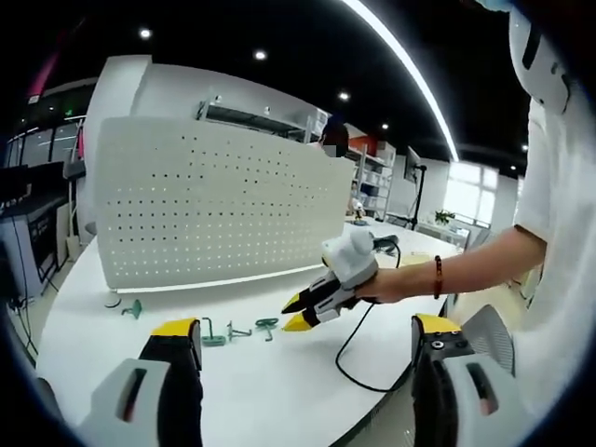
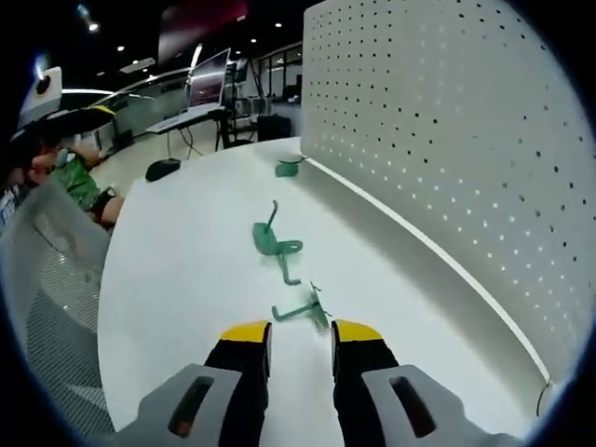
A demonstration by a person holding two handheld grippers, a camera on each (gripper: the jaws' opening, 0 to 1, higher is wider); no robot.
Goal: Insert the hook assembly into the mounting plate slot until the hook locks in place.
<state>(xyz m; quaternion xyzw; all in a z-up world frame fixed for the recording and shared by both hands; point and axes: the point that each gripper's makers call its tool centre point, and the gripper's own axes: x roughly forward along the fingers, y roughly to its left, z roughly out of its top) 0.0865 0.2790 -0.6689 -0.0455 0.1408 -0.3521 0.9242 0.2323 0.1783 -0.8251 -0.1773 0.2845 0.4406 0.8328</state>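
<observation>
On the white table (image 2: pixel 177 279), unlabelled green hooks (image 2: pixel 276 244) lie.

- Ahead of the left gripper (image 1: pixel 298 331), bare white table (image 1: pixel 279 391) lies open between its wide-apart jaws; the way forward is free up to the green hooks (image 1: pixel 233 330) lying just beyond its left jaw.
- Farther ahead, the upright white pegboard (image 1: pixel 214 205) walls off the table's far side.
- To the left gripper's front right, the right gripper (image 1: pixel 300 313), the hand holding it and a black cable (image 1: pixel 358 349) block the path.
- Before the right gripper (image 2: pixel 300 328), a green hook (image 2: pixel 303 311) lies at its tips, another (image 2: pixel 272 241) beyond; the pegboard (image 2: pixel 456 140) closes its right, open tabletop (image 2: pixel 177 279) its left.
</observation>
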